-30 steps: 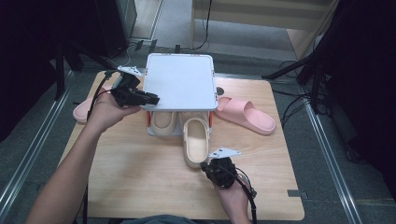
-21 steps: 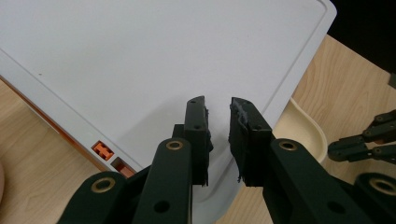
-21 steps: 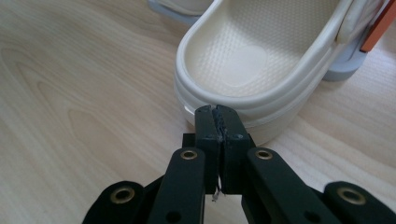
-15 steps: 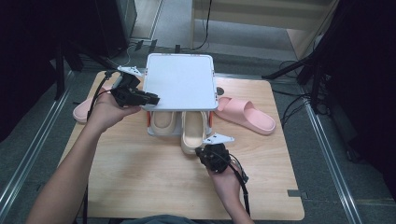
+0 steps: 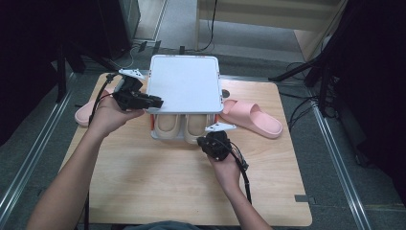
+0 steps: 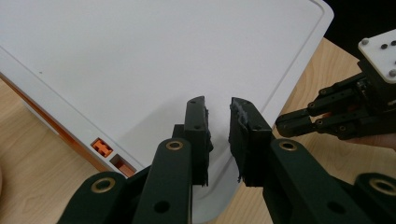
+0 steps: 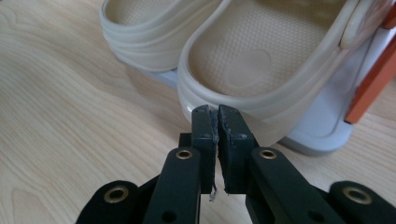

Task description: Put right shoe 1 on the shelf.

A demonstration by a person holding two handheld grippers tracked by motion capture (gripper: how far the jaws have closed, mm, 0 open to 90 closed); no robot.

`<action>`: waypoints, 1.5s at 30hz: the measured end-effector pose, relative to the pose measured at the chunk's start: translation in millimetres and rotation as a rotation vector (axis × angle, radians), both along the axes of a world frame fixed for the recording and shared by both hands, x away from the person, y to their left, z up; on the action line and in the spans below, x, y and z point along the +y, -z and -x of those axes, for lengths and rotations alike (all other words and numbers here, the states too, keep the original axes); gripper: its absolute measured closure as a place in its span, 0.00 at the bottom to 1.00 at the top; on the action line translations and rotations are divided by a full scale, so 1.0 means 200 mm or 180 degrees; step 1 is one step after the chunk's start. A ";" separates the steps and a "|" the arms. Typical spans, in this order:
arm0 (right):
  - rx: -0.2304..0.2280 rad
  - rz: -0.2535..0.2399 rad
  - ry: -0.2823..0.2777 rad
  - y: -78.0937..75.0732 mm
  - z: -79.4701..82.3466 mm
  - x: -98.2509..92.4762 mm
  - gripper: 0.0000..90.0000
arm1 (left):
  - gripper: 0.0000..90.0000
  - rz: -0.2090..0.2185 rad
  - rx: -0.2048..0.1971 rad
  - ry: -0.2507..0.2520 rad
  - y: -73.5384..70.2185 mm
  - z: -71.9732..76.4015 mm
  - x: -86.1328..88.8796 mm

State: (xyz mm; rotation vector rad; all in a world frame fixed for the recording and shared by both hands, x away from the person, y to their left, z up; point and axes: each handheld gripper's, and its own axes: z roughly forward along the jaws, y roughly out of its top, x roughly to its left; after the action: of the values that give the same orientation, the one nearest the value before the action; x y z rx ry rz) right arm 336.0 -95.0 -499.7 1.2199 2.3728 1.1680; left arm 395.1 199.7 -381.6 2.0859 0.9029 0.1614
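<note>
A white storage box has its flat lid [image 5: 184, 81] raised over two beige clogs [image 5: 167, 124] [image 5: 194, 125] lying side by side inside. My left gripper [image 5: 155, 101] sits at the lid's left front corner, and in the left gripper view its jaws [image 6: 218, 105] are shut on the edge of the lid [image 6: 140, 56]. My right gripper [image 5: 206, 141] is at the box's front. Its fingertips [image 7: 218, 112] touch the heel of the right clog [image 7: 252, 60]; the jaws have just been opening by a sliver, with nothing between them, and still look shut.
One pink slipper [image 5: 251, 117] lies right of the box and another [image 5: 84, 115] left of it, behind my left hand. The wooden table [image 5: 143, 182] ends near metal floor rails. An orange hinge piece [image 7: 369, 84] shows at the box's side.
My right gripper moved forward to the box front, and the right beige clog slid further in beside the other. The left gripper and lid stayed put.
</note>
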 end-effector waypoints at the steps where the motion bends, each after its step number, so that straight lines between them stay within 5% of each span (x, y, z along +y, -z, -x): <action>1: 0.0000 0.0000 0.0000 0.00 0.00 0.00 0.96 | 0.85 0.0000 0.0000 0.0000 0.00 0.00 0.00; 5: -0.0044 -0.0051 -0.0020 0.02 -0.04 0.01 0.96 | 0.85 -0.0031 -0.0035 -0.0024 0.00 0.01 -0.01; 11: 0.0097 -0.0120 -0.0030 0.00 -0.04 0.00 0.96 | 0.81 0.0038 -0.0034 -0.0059 0.00 0.02 0.00; 16: 0.0155 -0.0317 -0.0183 -0.10 0.02 -0.06 0.86 | 0.71 0.0159 0.0112 0.0060 -0.01 0.03 0.01; 21: 0.0118 -0.0517 -0.0293 -0.20 0.11 -0.14 0.76 | 0.61 0.0204 0.0108 0.0077 -0.06 0.08 0.03; 31: 0.0015 -0.0441 -0.0279 -0.23 0.21 -0.36 0.60 | 0.47 0.0252 0.0099 -0.0148 -0.10 0.13 0.16; 45: 0.0104 -0.0504 -0.0173 -0.21 0.15 -0.51 0.54 | 0.44 0.0145 0.0067 -0.0565 -0.06 0.22 0.35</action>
State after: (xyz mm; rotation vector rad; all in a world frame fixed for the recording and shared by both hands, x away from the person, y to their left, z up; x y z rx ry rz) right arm 306.2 -196.8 -457.4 1.2377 2.3901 1.3865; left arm 351.3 269.5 -369.1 1.9678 1.0948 0.2105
